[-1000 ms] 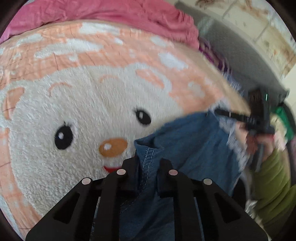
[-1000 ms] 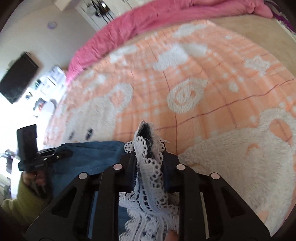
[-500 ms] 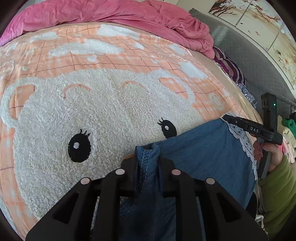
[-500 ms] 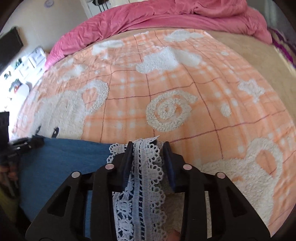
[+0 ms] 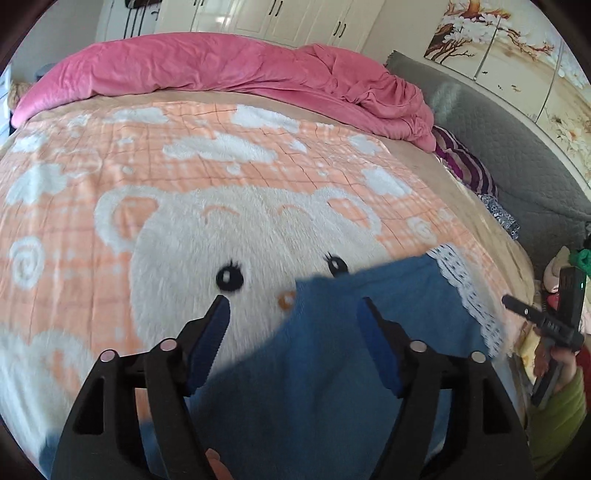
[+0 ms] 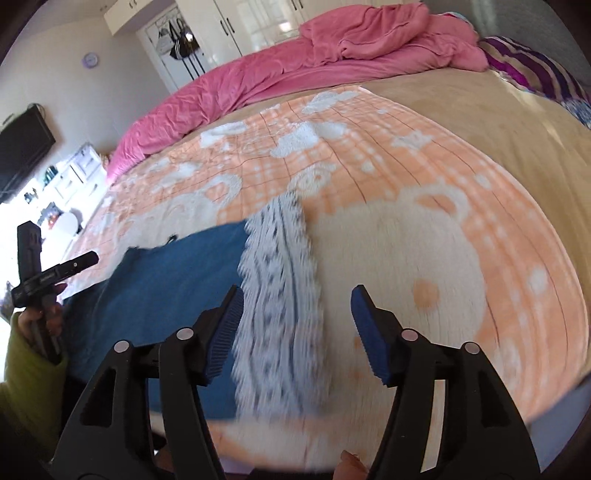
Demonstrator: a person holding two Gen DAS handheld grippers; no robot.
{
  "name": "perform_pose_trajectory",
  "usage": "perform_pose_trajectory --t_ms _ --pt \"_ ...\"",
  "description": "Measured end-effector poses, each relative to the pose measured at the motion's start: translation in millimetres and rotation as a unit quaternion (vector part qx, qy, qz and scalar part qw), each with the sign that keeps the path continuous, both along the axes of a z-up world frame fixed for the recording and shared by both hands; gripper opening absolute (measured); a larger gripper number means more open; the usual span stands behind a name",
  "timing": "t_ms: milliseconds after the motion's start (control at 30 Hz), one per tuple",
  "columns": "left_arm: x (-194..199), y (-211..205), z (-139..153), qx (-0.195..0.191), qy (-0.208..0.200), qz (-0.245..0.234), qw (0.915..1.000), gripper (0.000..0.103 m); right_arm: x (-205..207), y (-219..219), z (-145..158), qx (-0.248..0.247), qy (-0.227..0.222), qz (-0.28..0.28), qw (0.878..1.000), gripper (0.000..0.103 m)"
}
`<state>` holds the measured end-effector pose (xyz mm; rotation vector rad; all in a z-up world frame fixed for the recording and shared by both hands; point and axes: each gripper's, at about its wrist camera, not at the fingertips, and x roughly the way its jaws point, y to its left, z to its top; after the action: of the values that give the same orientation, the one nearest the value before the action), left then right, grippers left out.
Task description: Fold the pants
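Observation:
Blue denim pants (image 5: 354, 354) with a white lace hem (image 5: 465, 288) lie on the orange bear blanket (image 5: 184, 229) at the bed's near edge. My left gripper (image 5: 293, 314) is open and empty, hovering above the pants' left end. My right gripper (image 6: 297, 306) is open and empty, above the lace hem (image 6: 280, 295) at the pants' right end (image 6: 162, 288). Each gripper shows in the other's view: the right one (image 5: 543, 321), the left one (image 6: 48, 273).
A crumpled pink duvet (image 5: 236, 74) lies along the far side of the bed. A striped purple cloth (image 5: 465, 170) and a grey padded headboard (image 5: 517, 140) are at the right. White wardrobes (image 5: 280, 18) stand behind. A black TV (image 6: 22, 151) hangs on the left wall.
Both grippers have opened and let go of the pants, then lifted back. The pants now lie flat on the blanket.

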<state>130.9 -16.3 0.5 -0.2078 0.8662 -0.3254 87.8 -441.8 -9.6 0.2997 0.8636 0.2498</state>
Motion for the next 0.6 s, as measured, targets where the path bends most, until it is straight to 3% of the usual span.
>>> perform_pose_trajectory --t_ms 200,333,533,567,600 --pt "-65 -6 -2 0.015 -0.004 -0.006 0.9999 0.071 -37 11 -14 0.013 0.016 -0.002 1.000 0.055" --pt "-102 -13 -15 0.022 0.011 -0.007 0.9997 0.071 -48 14 -15 0.018 0.003 -0.016 1.000 0.055" --pt "-115 -22 -27 0.053 0.011 0.000 0.9986 0.071 -34 2 -34 0.022 0.018 -0.042 0.999 0.055" --pt "-115 -22 -29 0.063 0.010 0.009 0.9979 0.071 -31 1 -38 0.038 0.025 -0.040 0.998 0.052" --pt "-113 -21 -30 0.067 0.010 0.013 0.9976 0.071 -29 3 -44 0.052 0.035 -0.032 0.998 0.042"
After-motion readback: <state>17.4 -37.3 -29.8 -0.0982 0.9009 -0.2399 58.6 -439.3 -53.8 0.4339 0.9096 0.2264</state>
